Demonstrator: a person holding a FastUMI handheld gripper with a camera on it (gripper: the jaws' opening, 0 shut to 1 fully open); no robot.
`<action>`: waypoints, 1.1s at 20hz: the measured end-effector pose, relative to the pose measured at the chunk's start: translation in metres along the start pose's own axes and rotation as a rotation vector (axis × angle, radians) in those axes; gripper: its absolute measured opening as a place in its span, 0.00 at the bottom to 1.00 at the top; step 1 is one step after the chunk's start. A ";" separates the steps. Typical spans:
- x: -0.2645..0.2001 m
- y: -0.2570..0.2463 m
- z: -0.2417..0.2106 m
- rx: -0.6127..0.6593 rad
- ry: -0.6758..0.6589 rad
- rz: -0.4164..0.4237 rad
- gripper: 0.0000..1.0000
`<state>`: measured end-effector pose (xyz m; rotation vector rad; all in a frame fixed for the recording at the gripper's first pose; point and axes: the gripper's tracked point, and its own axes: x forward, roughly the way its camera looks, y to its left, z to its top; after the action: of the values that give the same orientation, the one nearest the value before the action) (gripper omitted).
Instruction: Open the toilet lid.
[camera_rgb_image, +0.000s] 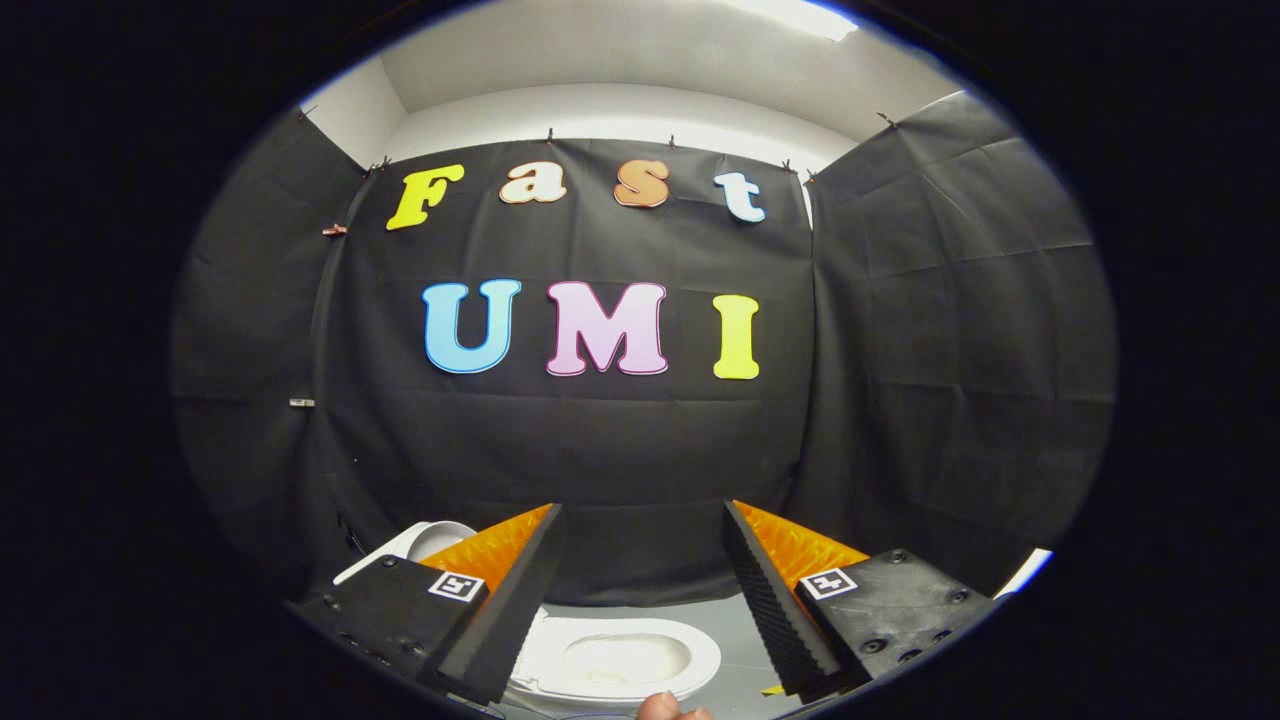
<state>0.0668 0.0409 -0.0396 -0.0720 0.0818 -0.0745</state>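
Between the spread fingers of the hand-held gripper (640, 600), which gape wide and grip nothing, a fingertip (668, 708) pokes in from below. Just ahead of it, low between the fingers, sits the white oval toilet bowl with its seat (620, 658) showing. Behind the left finger a white rounded piece, probably the raised white plastic toilet lid (425, 542), tilts up toward the wall. Pale grey floor (715, 612) lies beyond the bowl, then the black cloth booth wall (620, 450).
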 end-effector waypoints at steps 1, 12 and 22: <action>0.000 0.001 0.001 -0.003 -0.002 0.000 0.99; -0.009 0.017 0.016 -0.046 -0.028 0.029 0.99; -0.015 0.017 0.018 -0.039 -0.036 0.026 0.98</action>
<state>0.0551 0.0607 -0.0217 -0.1111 0.0482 -0.0457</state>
